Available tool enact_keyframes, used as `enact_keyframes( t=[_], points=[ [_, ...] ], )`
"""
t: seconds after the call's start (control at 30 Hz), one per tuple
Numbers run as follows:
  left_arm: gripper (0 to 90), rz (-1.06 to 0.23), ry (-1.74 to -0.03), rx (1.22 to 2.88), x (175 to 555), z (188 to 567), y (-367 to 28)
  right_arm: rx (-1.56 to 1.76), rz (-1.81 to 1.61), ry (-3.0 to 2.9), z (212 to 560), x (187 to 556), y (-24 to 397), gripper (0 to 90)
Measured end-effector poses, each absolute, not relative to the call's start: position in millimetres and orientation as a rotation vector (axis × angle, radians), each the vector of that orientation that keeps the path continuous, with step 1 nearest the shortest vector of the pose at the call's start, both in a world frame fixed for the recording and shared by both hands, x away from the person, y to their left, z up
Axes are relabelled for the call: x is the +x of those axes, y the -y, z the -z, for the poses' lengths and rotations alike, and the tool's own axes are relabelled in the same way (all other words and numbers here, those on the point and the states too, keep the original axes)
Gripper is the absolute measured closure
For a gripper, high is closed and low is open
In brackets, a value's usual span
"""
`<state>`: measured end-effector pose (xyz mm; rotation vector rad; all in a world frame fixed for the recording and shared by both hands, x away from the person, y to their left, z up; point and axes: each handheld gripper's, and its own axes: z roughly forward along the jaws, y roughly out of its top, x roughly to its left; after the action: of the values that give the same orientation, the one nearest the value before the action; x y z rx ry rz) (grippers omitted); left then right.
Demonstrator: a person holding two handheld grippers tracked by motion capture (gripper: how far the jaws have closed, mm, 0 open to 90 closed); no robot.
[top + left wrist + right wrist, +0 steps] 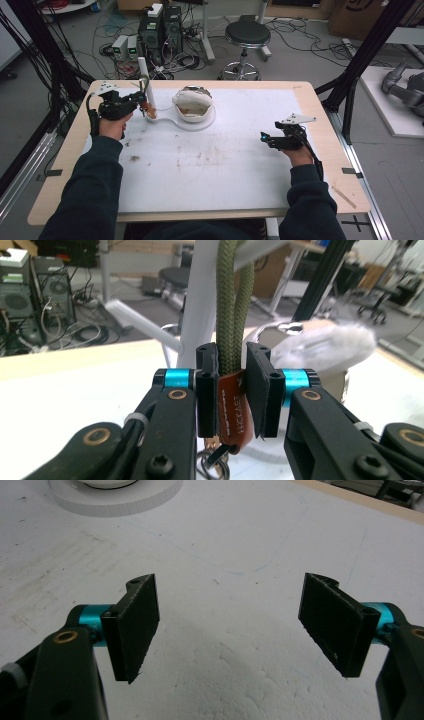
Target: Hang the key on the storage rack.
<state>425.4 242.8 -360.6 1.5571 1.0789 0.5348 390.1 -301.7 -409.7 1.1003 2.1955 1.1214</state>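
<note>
An olive-green cord loop [230,300] with a brown leather tag [234,412] and a metal key ring [212,462] sits between the jaws of my left gripper [232,365], which is shut on it. Right behind the cord rises a white upright post [204,295]. From above, the left gripper [141,103] is at the foot of that post [144,80], at the table's far left. The right gripper [263,136] hovers low over the white table mat [215,170] at the right, and its jaws [230,625] stand wide open with nothing between them.
The post stands on a flat white base [202,125] that also carries a bowl-like holder with a white fluffy cover [192,100]. That cover [330,345] lies just right of the left gripper. Beyond the table are a stool [246,35], computers and floor cables.
</note>
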Motion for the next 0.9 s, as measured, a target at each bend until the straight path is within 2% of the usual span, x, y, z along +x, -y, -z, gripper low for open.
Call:
enact_keyframes(
  t=[0.13, 0.2, 0.37, 0.47, 0.67, 0.9],
  points=[
    [73.4, -0.536, -1.064, 1.567, 422.6, 359.0, -242.3, 1.101, -1.124, -2.195, 409.5, 389.8, 302.7, 24.7],
    [65.7, -0.538, -1.065, 1.562, 420.5, 358.2, -242.5, 1.108, -1.122, -2.194, 409.6, 389.3, 303.1, 24.6],
    [67.3, -0.547, -1.066, 1.566, 417.5, 362.3, -244.9, 1.108, -1.122, -2.192, 409.8, 388.8, 303.4, 24.7],
    [63.8, -0.554, -1.070, 1.569, 417.0, 363.8, -245.7, 1.101, -1.121, -2.195, 409.9, 388.8, 302.8, 24.7],
    [47.7, -0.554, -1.057, 1.556, 409.1, 366.3, -247.7, 1.102, -1.122, -2.192, 409.5, 388.8, 304.0, 24.7],
    [20.7, -0.558, -0.953, 1.535, 386.8, 375.4, -247.8, 1.093, -1.135, -2.193, 409.0, 384.5, 304.9, 24.6]
  ],
)
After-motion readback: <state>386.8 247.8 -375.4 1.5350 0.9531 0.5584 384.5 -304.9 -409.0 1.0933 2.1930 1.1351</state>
